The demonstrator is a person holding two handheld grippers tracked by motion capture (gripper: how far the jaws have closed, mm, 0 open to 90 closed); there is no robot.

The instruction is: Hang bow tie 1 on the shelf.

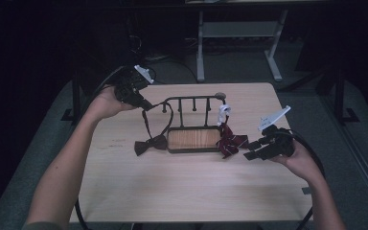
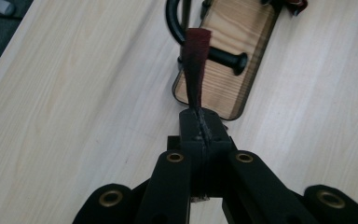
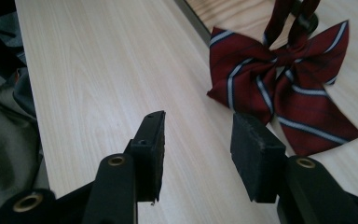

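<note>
Hanging from the left tongs (image 1: 143, 101), a dark brown bow tie (image 1: 150, 144) trailed its strap (image 2: 196, 65) up to the clenched jaws, which pinched the strap flat between them in the left gripper view. The bow itself rested on the tabletop (image 1: 182, 191), touching the left end of a small rack (image 1: 193, 139), a wooden base with a black metal rail and pegs standing near the middle of the tabletop, somewhat toward its far edge. The strap ran beside the rail's left end, up toward the far left corner, where the left hand (image 1: 106, 101) held its tongs above the surface.

At the rack's right end lay a dark red bow tie with pale stripes (image 1: 231, 143), its strap rising to the rail. Just beside it, toward the right edge of the tabletop, the right tongs (image 1: 250, 149) stood released, jaws apart with nothing between them and aimed at the striped tie, held in the right hand (image 1: 301, 160).
</note>
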